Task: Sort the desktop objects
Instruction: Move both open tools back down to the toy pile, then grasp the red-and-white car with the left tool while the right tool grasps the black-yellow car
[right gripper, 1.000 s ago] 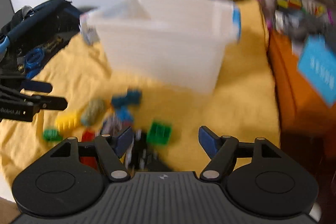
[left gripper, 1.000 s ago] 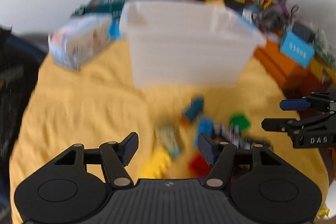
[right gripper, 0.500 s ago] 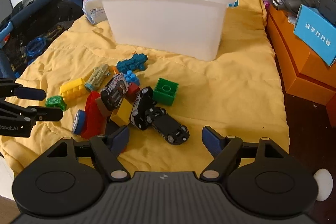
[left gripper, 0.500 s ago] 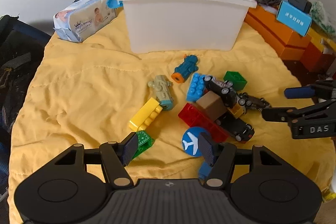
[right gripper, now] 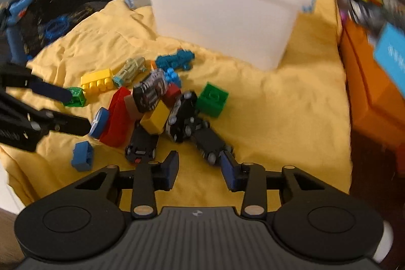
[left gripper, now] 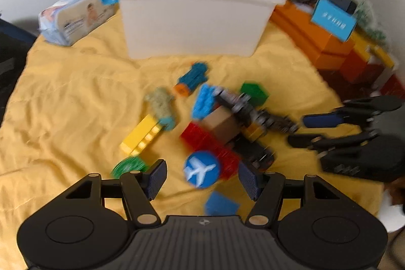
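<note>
1. Toys (left gripper: 217,123), heaped on yellow cloth (left gripper: 63,105) before the white bin (left gripper: 195,12), are seen nearer than before.
2. Left gripper (left gripper: 202,180) is spread, empty, astride the airplane disc (left gripper: 201,168).
3. Right gripper (right gripper: 200,170), released, is shown beside a black car (right gripper: 211,143), sharper in its own view.

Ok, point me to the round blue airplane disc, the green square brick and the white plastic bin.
Round blue airplane disc (left gripper: 201,168), left wrist view, printed face.
Green square brick (right gripper: 212,99), right wrist view, top face.
White plastic bin (right gripper: 222,19), right wrist view, front wall.
</note>
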Tool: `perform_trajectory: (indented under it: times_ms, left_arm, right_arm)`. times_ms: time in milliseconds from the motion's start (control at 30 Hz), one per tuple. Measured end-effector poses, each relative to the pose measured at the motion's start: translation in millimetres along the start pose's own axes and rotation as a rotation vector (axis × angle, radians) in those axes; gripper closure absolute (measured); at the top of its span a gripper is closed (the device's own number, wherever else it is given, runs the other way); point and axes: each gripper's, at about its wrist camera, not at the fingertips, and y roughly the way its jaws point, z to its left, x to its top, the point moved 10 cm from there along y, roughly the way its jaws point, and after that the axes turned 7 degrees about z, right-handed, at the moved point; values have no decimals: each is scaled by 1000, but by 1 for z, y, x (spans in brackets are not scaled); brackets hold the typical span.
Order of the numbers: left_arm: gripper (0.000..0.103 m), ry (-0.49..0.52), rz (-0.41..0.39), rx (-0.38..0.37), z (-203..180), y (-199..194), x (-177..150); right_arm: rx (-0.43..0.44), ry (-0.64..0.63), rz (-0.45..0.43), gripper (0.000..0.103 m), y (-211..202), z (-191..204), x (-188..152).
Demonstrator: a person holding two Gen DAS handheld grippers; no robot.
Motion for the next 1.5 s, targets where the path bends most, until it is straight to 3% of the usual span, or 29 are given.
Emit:
perform_trajectory:
  times_ms: [100, 233, 400, 433, 567, 700, 800, 933, 1133, 1200, 1300, 1400, 1500]
  left_arm:
    - [37, 7, -25, -37, -13, -4, 21]
    - [37, -11, -7, -68, -28, 5, 47]
    - [39, -48, 37, -98, -37, 30, 60]
    - [42, -58, 49, -100, -38, 36, 60]
    - [83, -66, 65, -100, -37, 54, 61]
    - [84, -37, 56, -88, -36, 50, 59]
    - [84, -31, 48, -163, -45, 30, 50]
    - [84, -8, 98, -277, -65, 1, 17]
    - [84, -53, 200, -365, -83, 16, -37]
    - [81, -105, 202, -339, -75, 25, -46]
    - [71, -150, 174, -251, -60, 25, -53]
    - [61, -123, 132, -158, -53, 13, -55]
    - [60, -37, 93, -96, -57, 2, -55]
  right_arm:
    - [-36, -125, 3, 68, 12, 5, 6]
    - [-56, -197, 20, 76, 29, 7, 7]
    - [-61, -94, -17, 82, 13, -10, 4]
    - [-62, -59, -26, 84, 7, -15, 0]
    - [-32, 66, -21, 86, -9, -33, -15]
    - [-50, 104, -24, 86, -20, -41, -25]
    - [-3, 135, -37, 87, -31, -40, -25]
    - [122, 184, -13, 87, -37, -30, -30]
    - [317, 278, 105, 87, -21, -16, -48]
    - [343, 275, 127, 87, -17, -11, -52]
    - [298, 229, 105, 85, -21, -13, -50]
    - [238, 188, 85, 75, -26, -20, -50]
    - [147, 139, 70, 74, -28, -30, -50]
